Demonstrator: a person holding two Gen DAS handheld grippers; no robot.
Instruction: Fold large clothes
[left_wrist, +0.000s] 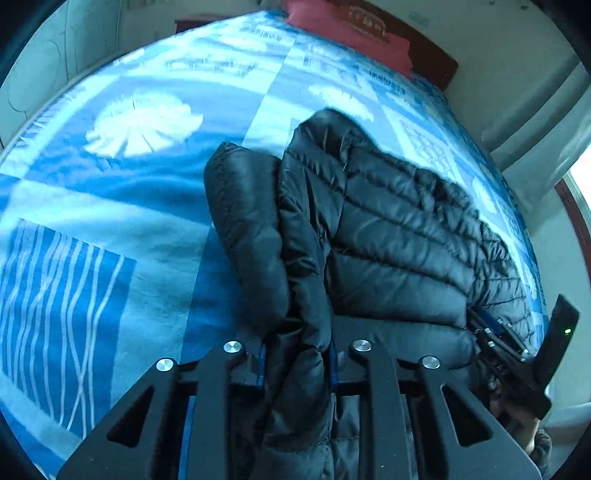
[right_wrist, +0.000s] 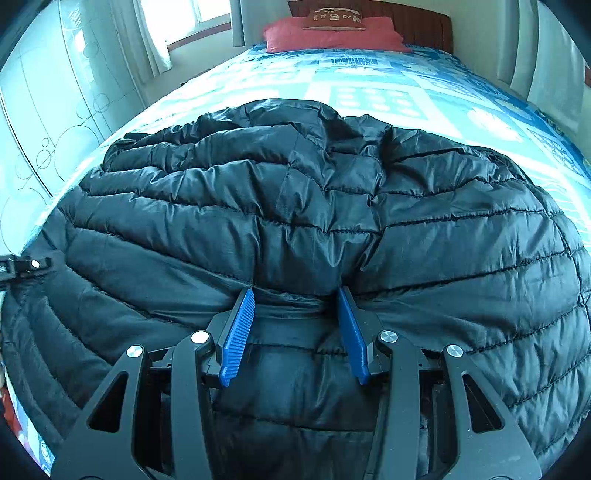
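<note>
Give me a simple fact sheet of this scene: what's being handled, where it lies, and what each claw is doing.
item: black puffer jacket
surface: bed with a blue patterned blanket
left claw: shut on a bunched fold of the jacket
right claw: fingers apart, jacket fabric between them, grip unclear
far end: red pillow by a dark wooden headboard

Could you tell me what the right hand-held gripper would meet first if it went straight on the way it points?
The right hand-held gripper would run straight into the black puffer jacket; its blue fingers already grip a bunched fold.
</note>
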